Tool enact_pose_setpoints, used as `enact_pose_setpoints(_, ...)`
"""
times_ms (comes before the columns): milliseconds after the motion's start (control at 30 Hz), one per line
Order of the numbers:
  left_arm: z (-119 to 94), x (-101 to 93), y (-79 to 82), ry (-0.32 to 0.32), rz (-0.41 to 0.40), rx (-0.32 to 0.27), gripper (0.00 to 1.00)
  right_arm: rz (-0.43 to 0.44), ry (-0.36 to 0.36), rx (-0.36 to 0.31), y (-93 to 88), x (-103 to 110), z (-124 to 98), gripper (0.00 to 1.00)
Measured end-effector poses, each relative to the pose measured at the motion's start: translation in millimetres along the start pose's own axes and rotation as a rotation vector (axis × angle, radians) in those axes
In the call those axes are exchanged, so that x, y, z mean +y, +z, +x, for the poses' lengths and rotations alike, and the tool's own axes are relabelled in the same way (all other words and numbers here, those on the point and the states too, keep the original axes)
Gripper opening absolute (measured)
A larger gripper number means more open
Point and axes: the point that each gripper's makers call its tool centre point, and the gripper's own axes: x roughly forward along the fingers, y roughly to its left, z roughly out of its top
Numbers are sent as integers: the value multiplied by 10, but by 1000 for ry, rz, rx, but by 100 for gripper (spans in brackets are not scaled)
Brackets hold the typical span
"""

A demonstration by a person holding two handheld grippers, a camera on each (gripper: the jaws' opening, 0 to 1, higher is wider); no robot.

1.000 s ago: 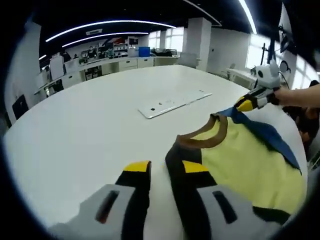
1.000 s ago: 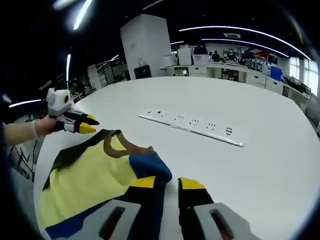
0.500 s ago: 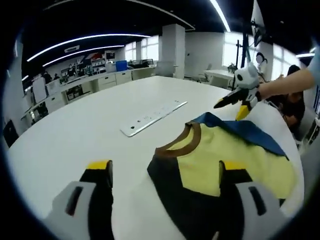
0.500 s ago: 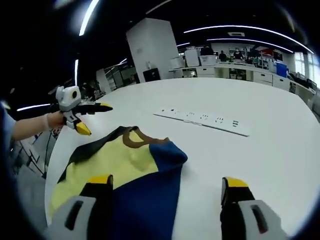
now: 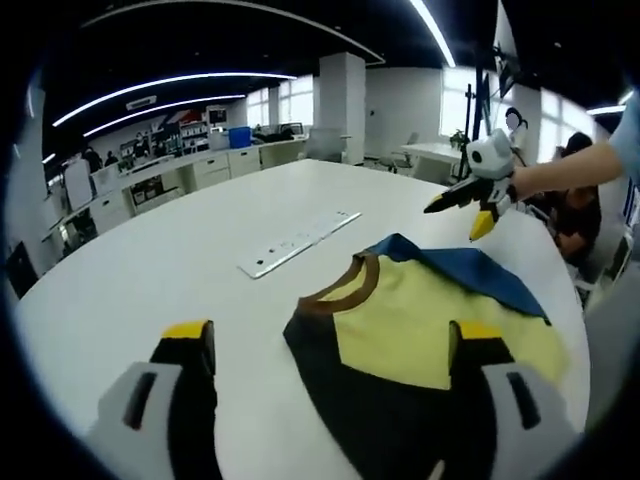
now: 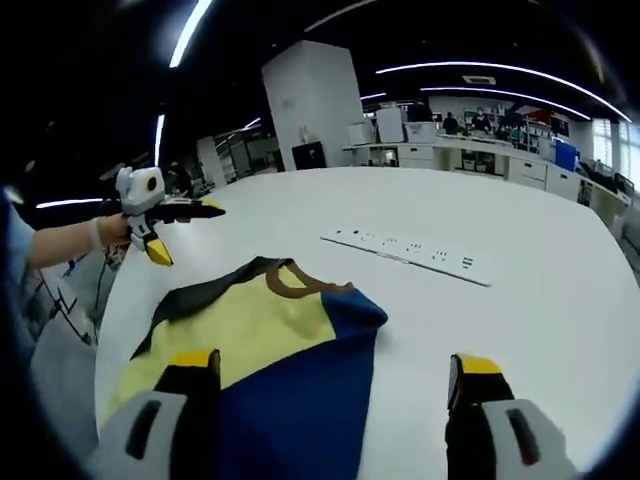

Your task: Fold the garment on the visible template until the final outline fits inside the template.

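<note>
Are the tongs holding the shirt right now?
No. Both tongs, left and right, are open and holding nothing; the shirt lies on the table.

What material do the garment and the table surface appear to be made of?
Garment: looks like soft knit fabric, matte, in yellow, blue and black panels with a brown ribbed-looking collar; it lies limp and creased. Table: smooth white surface with a slight sheen, probably laminate.

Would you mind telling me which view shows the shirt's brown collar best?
The right gripper view: the collar lies near the middle, its curve unobstructed between yellow and blue cloth of the shirt. The left gripper view shows the collar too, at a flatter angle, as a thinner brown band.
</note>
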Motion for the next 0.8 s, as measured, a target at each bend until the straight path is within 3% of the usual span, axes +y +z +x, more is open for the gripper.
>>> enact_pose_setpoints(367, -357, -323, -33, -1, 2, -18, 91, -66, 25, 4, -157, 384, -360, 91)
enact_pose_setpoints(800, -785, -609, -211, 21, -14, -18, 89, -62, 24, 4, -343, 541, -673, 89)
